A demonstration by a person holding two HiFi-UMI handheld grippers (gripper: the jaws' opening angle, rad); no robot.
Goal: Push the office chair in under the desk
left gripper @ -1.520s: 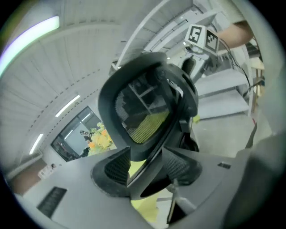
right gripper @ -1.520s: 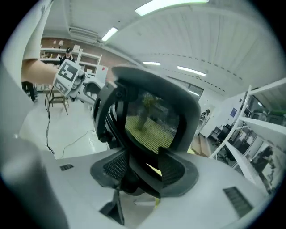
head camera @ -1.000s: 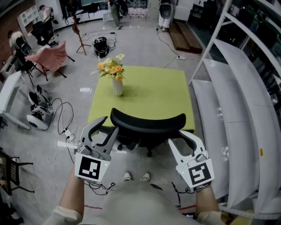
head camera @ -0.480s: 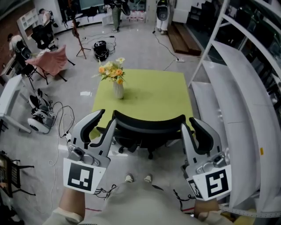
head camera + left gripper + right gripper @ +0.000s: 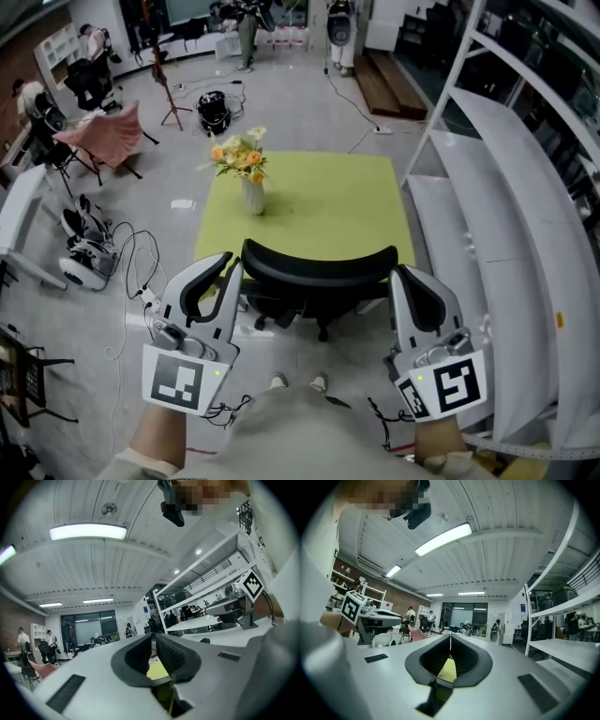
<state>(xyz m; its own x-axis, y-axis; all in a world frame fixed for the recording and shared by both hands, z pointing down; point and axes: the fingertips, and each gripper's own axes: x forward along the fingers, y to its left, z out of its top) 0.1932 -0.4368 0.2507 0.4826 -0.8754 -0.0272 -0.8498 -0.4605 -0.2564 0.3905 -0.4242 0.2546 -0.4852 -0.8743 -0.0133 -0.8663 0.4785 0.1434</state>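
While the person stands behind it, office chair (image 5: 319, 267): black, backrest at the near edge of the green worktop (image 5: 337, 202), seat tucked partly below. Left tool (image 5: 231, 264): just beside the backrest's left end, jaws closing, almost together, nothing between them. Right tool (image 5: 398, 274): just beside the right end, jaws together, empty. Contact with the chair cannot be told. Vase of flowers (image 5: 251, 192): on the worktop, left part.
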